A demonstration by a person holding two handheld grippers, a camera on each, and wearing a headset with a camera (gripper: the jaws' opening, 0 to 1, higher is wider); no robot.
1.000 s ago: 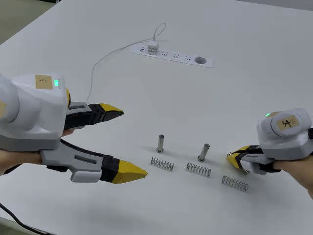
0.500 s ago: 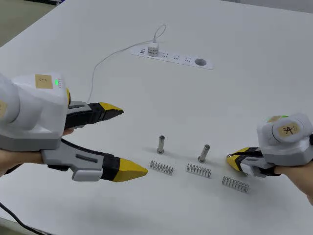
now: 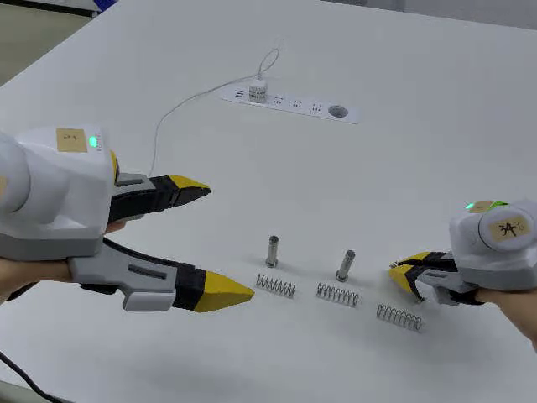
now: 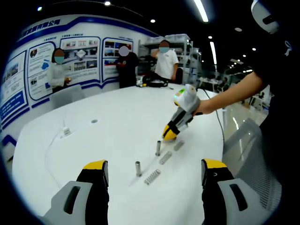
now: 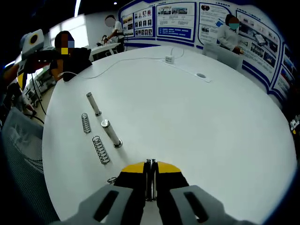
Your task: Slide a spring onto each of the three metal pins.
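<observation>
Right gripper (image 3: 401,273) lower, "3A", pin (image 5: 150,180) inside.

Shiny metal pins (image 3: 272,250), matt table (image 3: 403,168) (smooth)

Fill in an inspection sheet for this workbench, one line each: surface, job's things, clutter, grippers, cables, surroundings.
Surface: white table, bare around the work.
Job's things: left pin and right pin stand upright; three springs lie flat in a row in front of them, none on a pin yet.
Clutter: nothing seen.
Grippers: left gripper open, left of the pins; right gripper shut on a third pin.
Cables: power strip at the far side with a white charger plugged in; its cable curves toward the left gripper.
Surroundings: people standing near wall posters.
</observation>
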